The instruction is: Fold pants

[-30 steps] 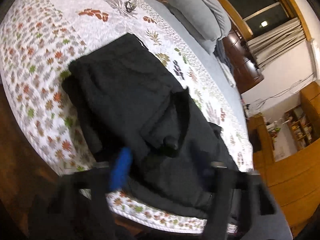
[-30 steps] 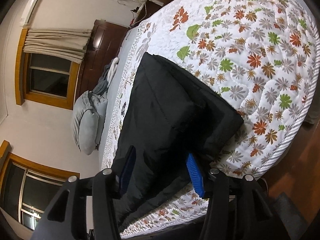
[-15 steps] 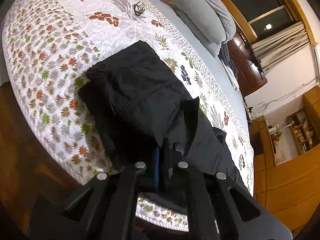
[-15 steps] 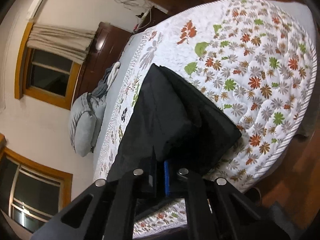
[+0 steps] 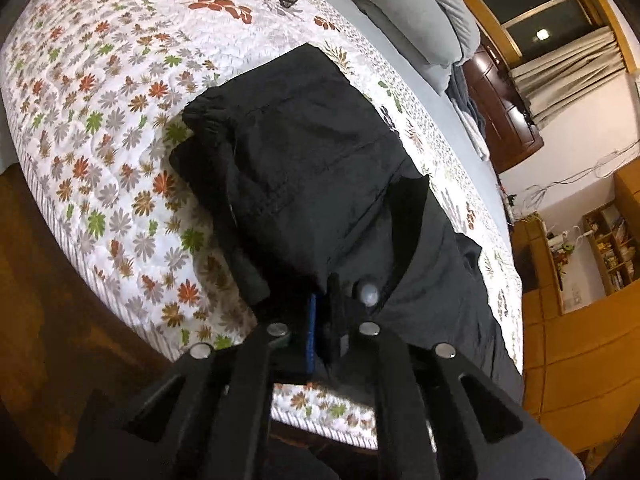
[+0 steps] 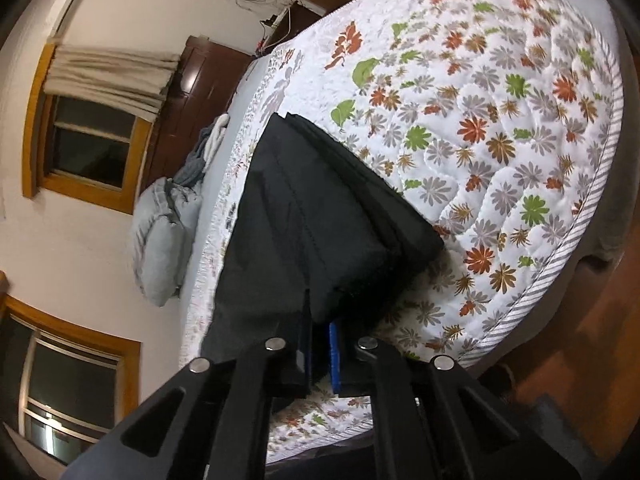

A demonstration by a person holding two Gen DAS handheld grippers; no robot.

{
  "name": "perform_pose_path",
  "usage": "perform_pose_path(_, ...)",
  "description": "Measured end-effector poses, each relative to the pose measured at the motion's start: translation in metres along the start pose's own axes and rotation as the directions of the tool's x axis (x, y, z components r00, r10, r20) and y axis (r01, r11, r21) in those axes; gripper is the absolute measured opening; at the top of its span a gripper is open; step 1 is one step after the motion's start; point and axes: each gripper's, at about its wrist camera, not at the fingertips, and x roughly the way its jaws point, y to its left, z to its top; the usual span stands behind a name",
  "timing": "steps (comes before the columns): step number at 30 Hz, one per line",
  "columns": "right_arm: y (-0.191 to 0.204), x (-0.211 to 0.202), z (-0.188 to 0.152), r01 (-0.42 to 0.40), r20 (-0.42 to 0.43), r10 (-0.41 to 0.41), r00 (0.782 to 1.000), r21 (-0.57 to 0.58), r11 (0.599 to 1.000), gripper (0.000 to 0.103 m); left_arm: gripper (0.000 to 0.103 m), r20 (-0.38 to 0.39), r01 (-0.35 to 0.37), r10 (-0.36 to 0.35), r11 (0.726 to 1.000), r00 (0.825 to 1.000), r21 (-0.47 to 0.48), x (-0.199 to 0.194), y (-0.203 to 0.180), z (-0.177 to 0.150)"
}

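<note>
My left gripper [image 5: 324, 316] and my right gripper [image 6: 320, 344] each pinch the near end of the black pants [image 5: 312, 168], fingers pressed together on the cloth. To fold well, I think I should lift both corners level and carry them toward the far end, keeping edges aligned. The pants lie partly folded, thick and dark, near the bed's [image 5: 100, 80] front edge.
</note>
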Motion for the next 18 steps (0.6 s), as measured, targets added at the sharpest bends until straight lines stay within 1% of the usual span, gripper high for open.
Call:
perform_pose_path(2,-0.004,-0.012,0.002,0.004,0.039,-0.004,0.999,0.007,1.0,0.021,0.024,0.02,-0.016,0.016,0.999,1.0,0.028,-0.011,-0.001,-0.004)
perform_pose_path(3,-0.008,-0.02,0.002,0.008,0.061,-0.009,0.998,0.015,1.0,0.023,0.027,0.032,-0.028,0.026,0.998,0.999,0.054,-0.019,-0.003,-0.007)
perform_pose_path(6,-0.013,-0.035,-0.001,0.026,0.097,-0.028,0.995,0.02,0.999,0.025,0.037,0.076,-0.049,0.039,0.99,0.996,0.133,-0.041,-0.014,-0.014)
perform_pose_path(9,-0.01,-0.046,-0.008,0.037,0.129,-0.038,0.991,0.007,0.999,0.027,0.048,0.131,-0.075,0.043,0.966,0.99,0.248,-0.058,-0.039,-0.019)
perform_pose_path(11,-0.01,-0.049,-0.008,0.026,0.141,-0.027,0.99,0.007,1.0,0.027,0.06,0.152,-0.078,0.032,0.949,0.988,0.306,-0.061,-0.056,-0.019)
perform_pose_path(14,-0.016,-0.047,-0.007,0.032,0.119,-0.035,0.992,0.024,0.999,0.028,0.061,0.149,-0.069,0.014,0.927,0.989,0.369,-0.052,-0.076,-0.016)
perform_pose_path(16,-0.017,-0.049,-0.007,0.018,0.125,-0.023,0.992,0.041,0.999,0.029,0.062,0.141,-0.065,0.011,0.922,0.99,0.382,-0.045,-0.083,-0.014)
perform_pose_path(18,-0.02,-0.05,-0.007,0.001,0.123,-0.008,0.992,0.057,0.998,0.047,0.063,0.139,-0.069,0.017,0.922,0.99,0.38,-0.037,-0.087,-0.01)
